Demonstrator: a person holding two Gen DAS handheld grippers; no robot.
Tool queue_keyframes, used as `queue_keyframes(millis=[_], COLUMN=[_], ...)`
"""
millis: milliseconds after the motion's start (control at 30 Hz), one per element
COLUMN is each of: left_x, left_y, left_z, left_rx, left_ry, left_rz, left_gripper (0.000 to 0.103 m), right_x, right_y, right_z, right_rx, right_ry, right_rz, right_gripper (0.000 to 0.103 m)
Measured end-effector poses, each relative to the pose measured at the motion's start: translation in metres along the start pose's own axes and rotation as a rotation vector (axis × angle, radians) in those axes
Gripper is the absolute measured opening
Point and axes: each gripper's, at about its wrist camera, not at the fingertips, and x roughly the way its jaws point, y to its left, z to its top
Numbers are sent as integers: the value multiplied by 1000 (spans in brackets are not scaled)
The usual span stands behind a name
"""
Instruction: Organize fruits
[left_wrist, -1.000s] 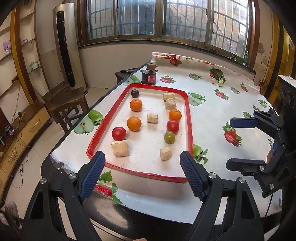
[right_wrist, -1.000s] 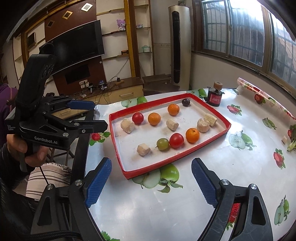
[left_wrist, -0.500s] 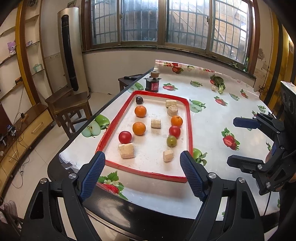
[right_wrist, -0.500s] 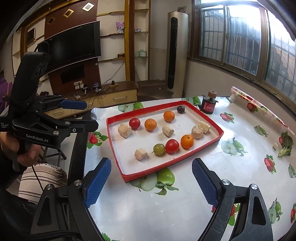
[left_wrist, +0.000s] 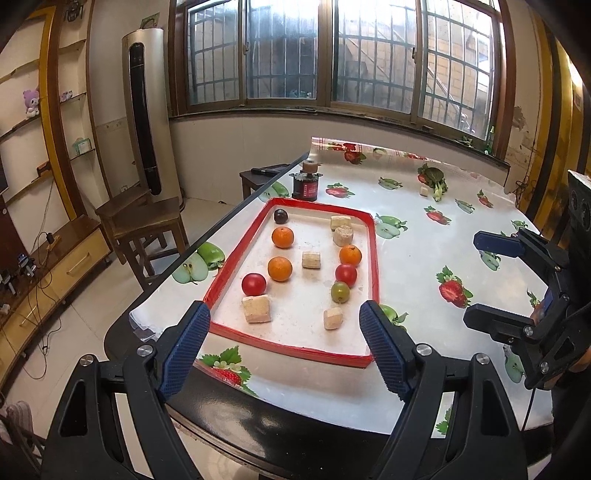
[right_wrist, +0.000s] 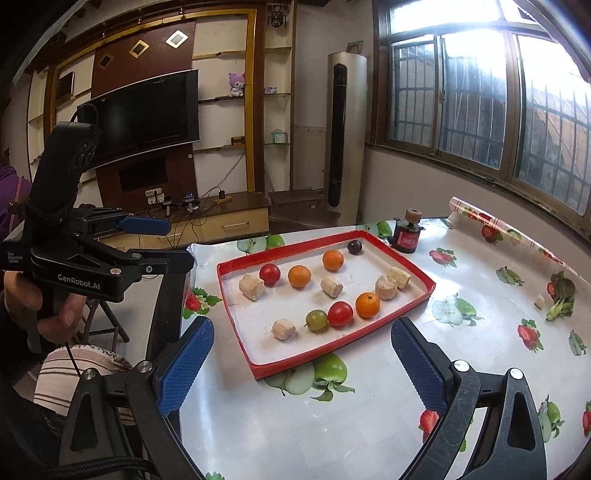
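A red-rimmed tray (left_wrist: 373, 258) (right_wrist: 421, 295) lies on the table. It holds three oranges (left_wrist: 282, 236), two red tomatoes (left_wrist: 253, 284), a green fruit (left_wrist: 340, 291) (right_wrist: 317, 319), a dark plum (left_wrist: 280, 216) (right_wrist: 354, 247) and several beige blocks (left_wrist: 256, 309). My left gripper (left_wrist: 284, 350) is open and empty, held back above the table's near edge. My right gripper (right_wrist: 303, 363) is open and empty, held above the table in front of the tray. Each gripper shows in the other's view: the right (left_wrist: 491, 280), the left (right_wrist: 162, 240).
A small dark jar with a cork (left_wrist: 306, 184) (right_wrist: 406, 232) stands behind the tray. A beige block and a printed vegetable (right_wrist: 540, 301) lie at the far right of the fruit-print cloth. A wooden stool (left_wrist: 146, 221) stands left of the table.
Both grippers have pulled back and risen from the tray, which now looks smaller and farther. Both stayed open. Nothing in the tray moved.
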Motion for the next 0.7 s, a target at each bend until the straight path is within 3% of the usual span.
queue_keyframes(millis=[133, 700], left_x=[-2, -4], left_y=[-1, -2], left_z=[-1, -2], left_rx=[-4, 26], left_ry=[-10, -16], left_rz=[2, 36], left_gripper=[83, 83], right_x=[-5, 1], right_y=[1, 4], right_z=[0, -3], right_rx=[6, -4], right_ry=[-26, 14], right_rz=[-3, 0], right_gripper=[100, 101])
